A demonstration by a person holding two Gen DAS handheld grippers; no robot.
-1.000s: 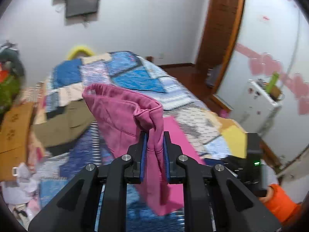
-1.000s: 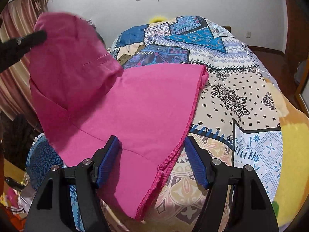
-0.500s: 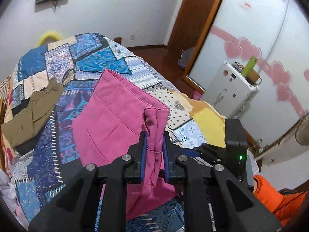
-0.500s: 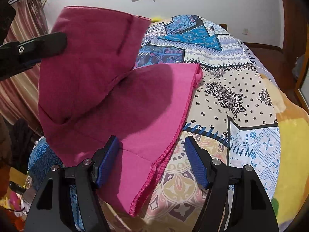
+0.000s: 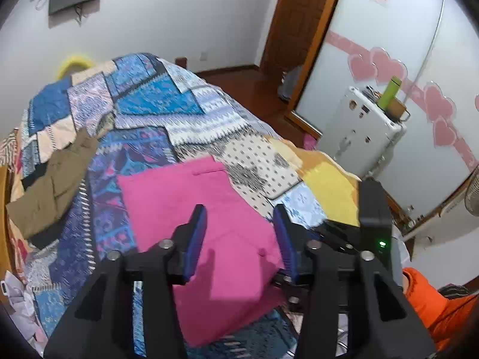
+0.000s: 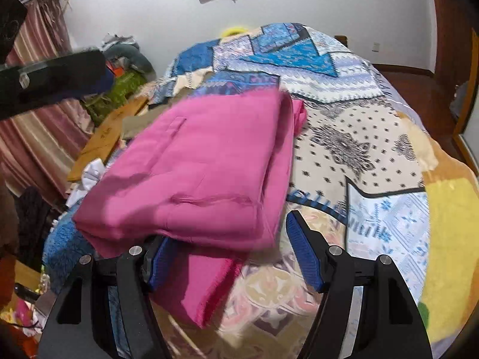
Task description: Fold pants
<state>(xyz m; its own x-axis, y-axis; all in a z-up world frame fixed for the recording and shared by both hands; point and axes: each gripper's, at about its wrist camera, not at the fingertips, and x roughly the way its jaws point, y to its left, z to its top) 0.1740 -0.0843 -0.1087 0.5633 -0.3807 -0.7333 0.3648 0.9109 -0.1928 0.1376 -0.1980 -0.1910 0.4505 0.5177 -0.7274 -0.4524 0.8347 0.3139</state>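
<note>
A bed point(image 5: 185, 113) carries everything, covered by a patchwork quilt point(image 6: 353, 137) in blue, white and cream panels, with a plain yellow patch point(image 5: 329, 185) toward its near right corner. The folded pink pants point(image 5: 209, 227) lie flat on the quilt near the bed's near edge, stacked in layers, one lower layer sticking out toward that edge. An olive-brown garment point(image 5: 51, 191) lies spread out by the left edge, well apart from the pants. A yellow ring-shaped thing point(image 5: 74, 61) shows at the far end of the bed
</note>
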